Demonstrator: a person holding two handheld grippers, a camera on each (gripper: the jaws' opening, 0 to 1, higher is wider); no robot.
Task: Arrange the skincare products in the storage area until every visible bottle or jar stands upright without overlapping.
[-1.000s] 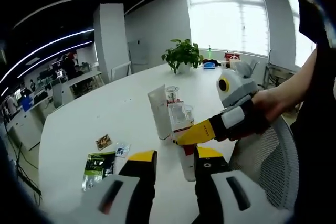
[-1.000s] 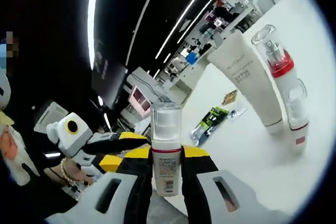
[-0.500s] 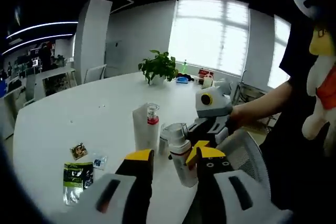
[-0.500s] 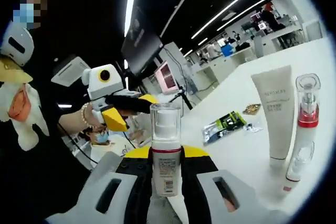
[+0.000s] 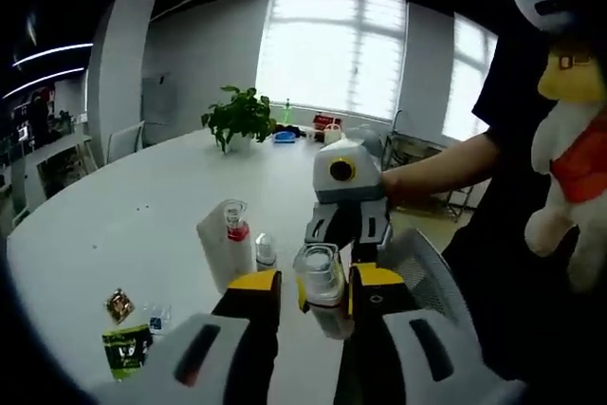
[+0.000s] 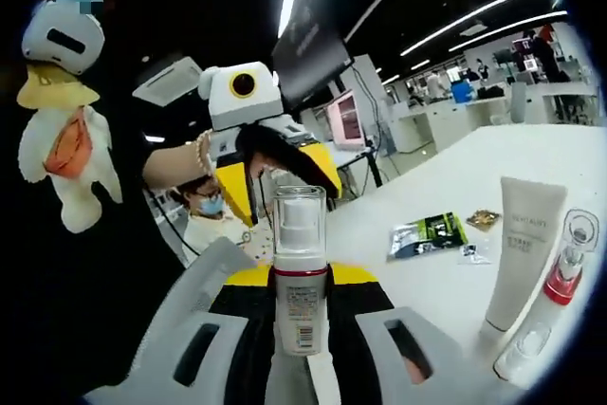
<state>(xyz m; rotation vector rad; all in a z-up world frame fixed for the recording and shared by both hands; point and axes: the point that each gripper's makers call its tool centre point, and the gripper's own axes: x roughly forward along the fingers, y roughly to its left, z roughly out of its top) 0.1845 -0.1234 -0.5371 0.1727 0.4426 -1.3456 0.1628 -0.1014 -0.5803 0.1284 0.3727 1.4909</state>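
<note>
In the left gripper view, the open, empty left gripper [image 5: 303,296] faces the white table [image 5: 114,225], where a white tube [image 5: 220,251] and red-collared bottle [image 5: 236,230] stand. The right gripper view shows the right gripper [image 6: 300,282] clamping the pump bottle [image 6: 300,277] upright, with sachets [image 6: 427,232] farther left.

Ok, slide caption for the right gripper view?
Right gripper holds a pump bottle upright above the table, tube standing nearby.

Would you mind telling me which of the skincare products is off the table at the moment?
The clear-capped pump bottle, gripped between the right hand-held gripper's jaws. The white tube and red-collared bottle stand on the table.
</note>
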